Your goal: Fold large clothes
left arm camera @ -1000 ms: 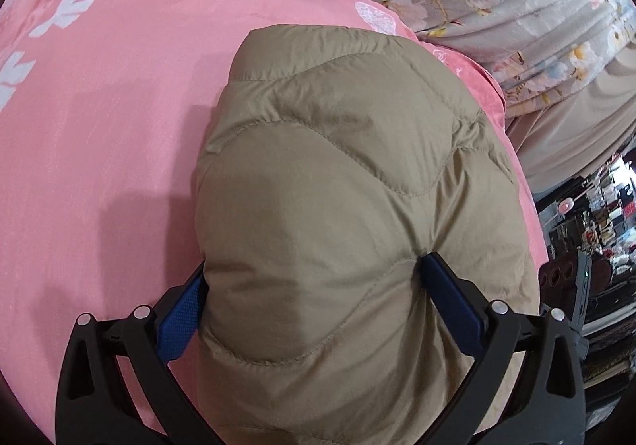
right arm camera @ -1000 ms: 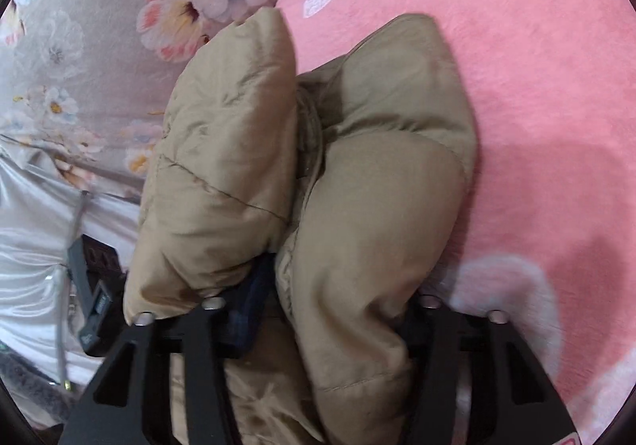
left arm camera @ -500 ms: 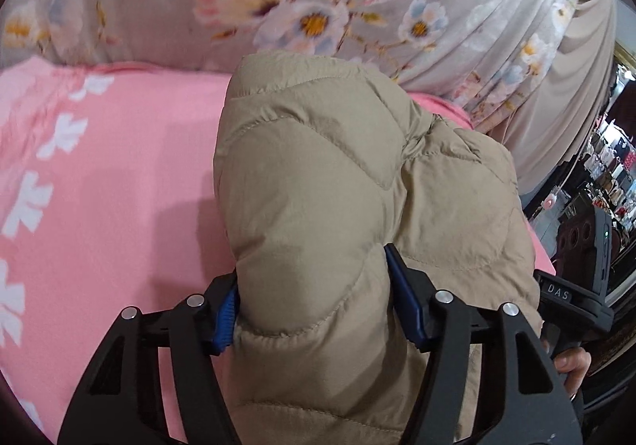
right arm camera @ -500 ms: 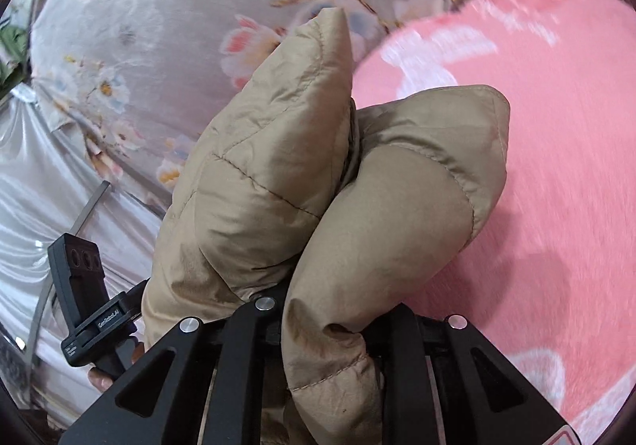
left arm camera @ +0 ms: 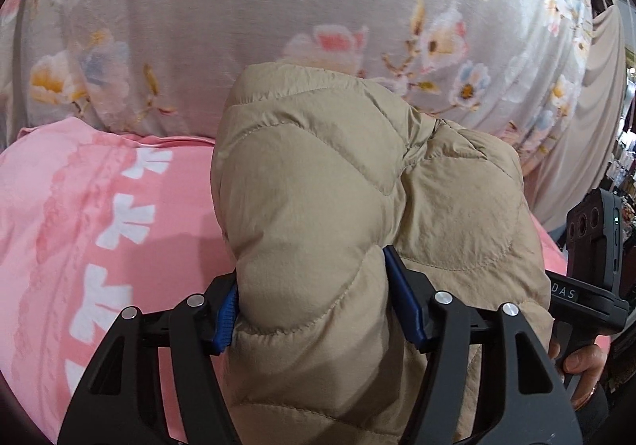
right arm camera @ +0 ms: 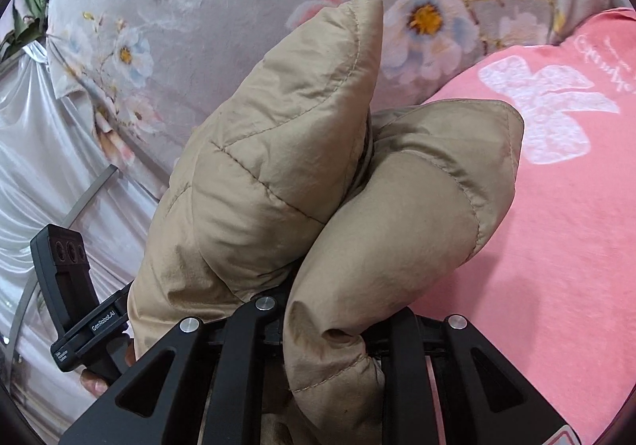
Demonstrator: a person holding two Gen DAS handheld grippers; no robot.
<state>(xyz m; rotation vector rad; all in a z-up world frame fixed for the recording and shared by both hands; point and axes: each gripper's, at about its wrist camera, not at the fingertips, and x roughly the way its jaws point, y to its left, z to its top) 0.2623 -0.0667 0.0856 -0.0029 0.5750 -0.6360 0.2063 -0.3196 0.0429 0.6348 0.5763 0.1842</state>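
1. A pink bedsheet [left arm camera: 79,206] printed with white bows covers the bed; behind it rises a grey floral quilt [left arm camera: 238,27], with silvery-white fabric [right arm camera: 35,150] beyond the quilt's edge in the right wrist view.
2. The tan quilted jacket [left arm camera: 318,206] is held above the pink bedsheet, bunched into puffy folds in front of the quilt.
3. The left gripper [left arm camera: 310,309] clamps a thick fold of the jacket between its blue pads [left arm camera: 401,298].
4. The right gripper [right arm camera: 330,325] pinches another bunched fold, its jaws drawn narrow around it.
5. Each wrist view shows the opposite handheld tool beside the jacket, fingers [left arm camera: 580,361] wrapped around its grip.
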